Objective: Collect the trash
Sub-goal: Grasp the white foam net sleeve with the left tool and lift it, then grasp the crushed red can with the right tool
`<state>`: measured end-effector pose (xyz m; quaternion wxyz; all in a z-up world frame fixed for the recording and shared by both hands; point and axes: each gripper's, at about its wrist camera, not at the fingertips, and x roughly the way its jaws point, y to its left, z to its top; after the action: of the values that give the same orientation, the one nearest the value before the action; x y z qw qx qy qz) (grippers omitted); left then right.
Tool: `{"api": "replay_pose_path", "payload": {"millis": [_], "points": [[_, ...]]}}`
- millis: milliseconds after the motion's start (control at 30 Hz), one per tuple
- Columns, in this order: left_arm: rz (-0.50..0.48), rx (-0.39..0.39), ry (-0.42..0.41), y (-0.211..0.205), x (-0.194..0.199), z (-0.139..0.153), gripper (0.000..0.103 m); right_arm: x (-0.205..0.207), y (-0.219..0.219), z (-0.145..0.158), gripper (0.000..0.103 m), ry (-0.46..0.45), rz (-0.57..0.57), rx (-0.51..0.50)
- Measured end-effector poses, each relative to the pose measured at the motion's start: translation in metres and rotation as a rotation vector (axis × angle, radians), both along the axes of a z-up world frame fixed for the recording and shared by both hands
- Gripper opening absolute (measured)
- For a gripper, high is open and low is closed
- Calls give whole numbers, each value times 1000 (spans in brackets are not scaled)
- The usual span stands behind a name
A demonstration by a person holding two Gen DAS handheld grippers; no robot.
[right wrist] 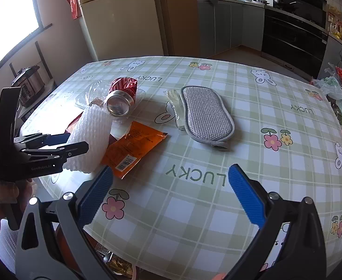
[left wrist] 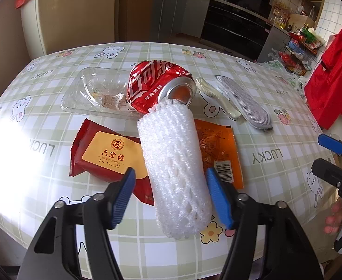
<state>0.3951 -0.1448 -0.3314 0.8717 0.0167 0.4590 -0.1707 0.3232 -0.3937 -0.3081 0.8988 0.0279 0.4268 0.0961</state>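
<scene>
The left gripper (left wrist: 171, 196) straddles the white foam net (left wrist: 173, 163) without clearly pinching it, the right gripper (right wrist: 171, 196) hangs open and empty, and all trash lies uncollected on the table (right wrist: 217, 210).

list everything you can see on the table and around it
foam net: 1, white, table centre, between the left tongs' pads
can: 1, red, on its side behind the net
tray: 1, clear, left of the can
red packet: 1, left of the net
orange packet: 1, right of the net
scrubber: 1, silver, table right
wrapper: 1, clear, beside the scrubber
fridge: 1, cream, behind
left tongs: blue pads, around the net
right tongs: blue pads, open, empty
</scene>
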Motion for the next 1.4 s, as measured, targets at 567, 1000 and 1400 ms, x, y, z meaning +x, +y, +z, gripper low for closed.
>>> {"api": "replay_pose_path", "payload": {"millis": [567,1000,1400], "points": [[49,-138,-123,68,-43,45,21,29,48,8,97,47,99,6],[247,-206,-153,163,-51,49,21,159,114,-2,85,29,117,-75],[307,-199,-137,195,-54,27,21,215,126,-45,65,190,34,26]]}}
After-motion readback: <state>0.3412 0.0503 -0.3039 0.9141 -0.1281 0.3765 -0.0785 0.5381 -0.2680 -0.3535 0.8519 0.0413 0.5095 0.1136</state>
